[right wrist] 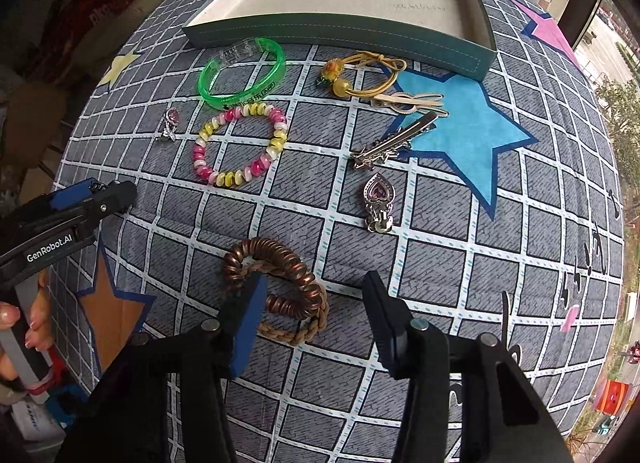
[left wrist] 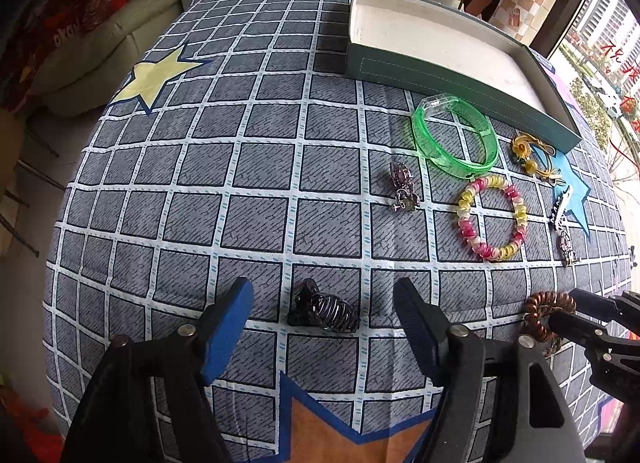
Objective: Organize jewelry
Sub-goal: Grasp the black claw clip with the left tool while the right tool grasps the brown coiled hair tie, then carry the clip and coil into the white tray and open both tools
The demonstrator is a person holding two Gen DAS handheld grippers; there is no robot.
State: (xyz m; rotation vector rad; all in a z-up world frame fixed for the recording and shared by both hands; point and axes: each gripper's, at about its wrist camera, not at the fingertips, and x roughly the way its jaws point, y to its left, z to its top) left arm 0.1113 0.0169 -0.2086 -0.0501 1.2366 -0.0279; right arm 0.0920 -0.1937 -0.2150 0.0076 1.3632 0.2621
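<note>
My left gripper (left wrist: 324,293) is open, its fingers either side of a black claw hair clip (left wrist: 323,310) on the checked cloth. My right gripper (right wrist: 316,289) is open over a brown coil hair tie (right wrist: 276,281), also in the left wrist view (left wrist: 546,313). An empty green-sided box (left wrist: 448,81) (right wrist: 340,29) stands at the back. In front of it lie a green bangle (right wrist: 242,73), a pink-yellow bead bracelet (right wrist: 240,143), a yellow cord tie (right wrist: 360,69), a silver hair clip (right wrist: 394,141), a purple heart pendant (right wrist: 378,199) and a small pink brooch (right wrist: 170,123).
The table (left wrist: 248,183) is round with a grey checked cloth with stars. A sofa (left wrist: 100,47) stands at the left, a window at the right. The left gripper shows at the left of the right wrist view (right wrist: 76,211).
</note>
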